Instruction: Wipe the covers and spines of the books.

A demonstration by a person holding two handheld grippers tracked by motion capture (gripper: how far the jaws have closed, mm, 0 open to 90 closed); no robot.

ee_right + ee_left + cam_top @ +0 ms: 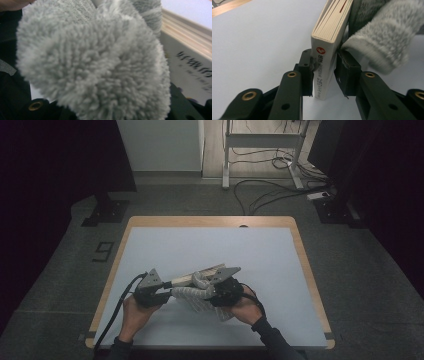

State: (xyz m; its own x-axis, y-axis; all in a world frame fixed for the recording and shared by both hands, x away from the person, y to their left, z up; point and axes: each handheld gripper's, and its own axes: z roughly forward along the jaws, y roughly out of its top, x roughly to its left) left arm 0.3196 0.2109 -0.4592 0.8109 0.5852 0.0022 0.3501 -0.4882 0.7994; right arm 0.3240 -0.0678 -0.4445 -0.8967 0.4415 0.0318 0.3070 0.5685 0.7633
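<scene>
A small white book (329,27) with cream page edges and printed lettering on its spine stands on edge between the jaws of my left gripper (324,75), which is shut on its spine end. In the high view the book (192,277) reaches from the left gripper (165,292) towards the upper right. A fluffy grey sock (95,62) hangs right in front of the right gripper's camera and hides its jaws. The right gripper (209,292) is shut on this sock (195,300), which lies against the book's side (190,65). The sock's cuff (382,42) touches the book beside the left jaw.
A pale blue-grey mat (210,250) covers the wooden table (300,250), and both hands work near its front middle. Beyond the table are a dark floor, cables (270,190), a white desk frame (260,142) and black stands (107,210).
</scene>
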